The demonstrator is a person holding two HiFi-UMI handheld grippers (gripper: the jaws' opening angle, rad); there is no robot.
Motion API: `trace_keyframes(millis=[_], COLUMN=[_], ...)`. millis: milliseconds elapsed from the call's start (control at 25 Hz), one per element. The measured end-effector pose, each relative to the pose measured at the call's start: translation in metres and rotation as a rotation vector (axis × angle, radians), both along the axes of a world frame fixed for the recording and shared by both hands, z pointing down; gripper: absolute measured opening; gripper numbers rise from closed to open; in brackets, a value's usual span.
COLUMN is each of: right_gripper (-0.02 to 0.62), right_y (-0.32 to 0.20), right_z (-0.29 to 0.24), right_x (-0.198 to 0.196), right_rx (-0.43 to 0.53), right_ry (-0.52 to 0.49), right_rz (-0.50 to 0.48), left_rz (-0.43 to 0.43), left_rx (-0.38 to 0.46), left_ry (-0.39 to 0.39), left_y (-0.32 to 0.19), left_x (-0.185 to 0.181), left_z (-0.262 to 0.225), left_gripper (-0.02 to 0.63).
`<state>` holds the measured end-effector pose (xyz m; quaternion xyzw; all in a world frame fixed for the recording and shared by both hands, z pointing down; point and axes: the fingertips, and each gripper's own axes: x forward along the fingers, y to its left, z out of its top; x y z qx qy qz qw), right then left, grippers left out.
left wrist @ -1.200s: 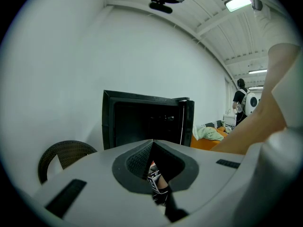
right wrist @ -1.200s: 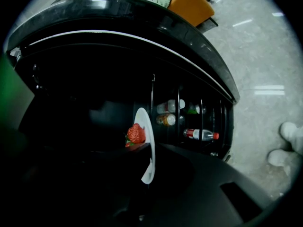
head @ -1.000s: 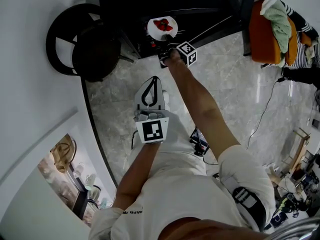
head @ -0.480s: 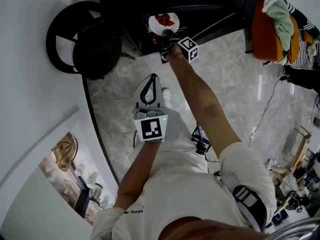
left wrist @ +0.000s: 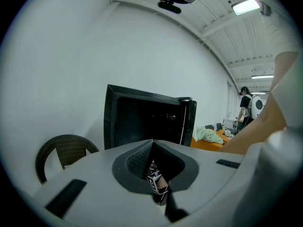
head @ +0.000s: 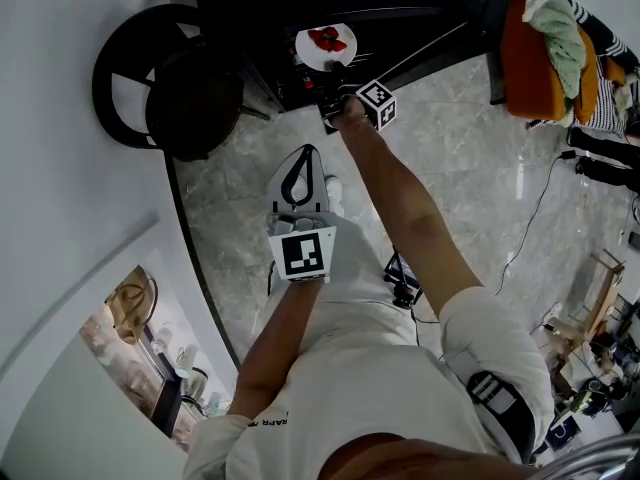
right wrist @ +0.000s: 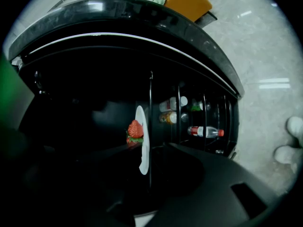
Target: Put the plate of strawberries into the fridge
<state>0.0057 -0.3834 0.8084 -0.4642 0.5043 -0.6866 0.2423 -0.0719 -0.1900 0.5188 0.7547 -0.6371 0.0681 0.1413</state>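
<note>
I am reaching my right claw (head: 336,72) into the open fridge (head: 420,13). Its jaws have just been opening and are now standing spread, gripping nothing. The plate (right wrist: 141,141) of strawberries (right wrist: 135,128) is sitting on the dark shelf just ahead of the jaw tips. I am holding my left claw (head: 306,154) well behind, jaws pressed together and empty.

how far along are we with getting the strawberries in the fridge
Done: the plate of strawberries sits on a shelf inside the open fridge. In hand: jaws of the right gripper have just been opening, the plate's near rim seemingly between them. Left: draw that gripper out; closing the door may follow.
</note>
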Motion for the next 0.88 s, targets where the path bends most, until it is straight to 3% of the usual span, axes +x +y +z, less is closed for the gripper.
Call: trace_keyframes(millis=[400,600,880], right_gripper=[0.133,0.015,0.012], right_y=[0.026,0.034,0.054], right_z=[-0.021,-0.035,-0.087], right_x=[0.005,0.009,-0.007], right_rx=[0.018,0.030,0.105], right_ry=[-0.026,-0.045,-0.065], right_rz=[-0.026,-0.017,-0.109], left_rz=[0.020,0.033,0.063], left_rx=[0.028,0.042,0.053], left_ry=[-0.024,-0.035,-0.074], left_y=[0.003,0.002,0.007], left_x=[0.009,0.014,0.015], left_z=[-0.006,-0.018,-0.032], left_gripper=[0.002,0.000,0.000])
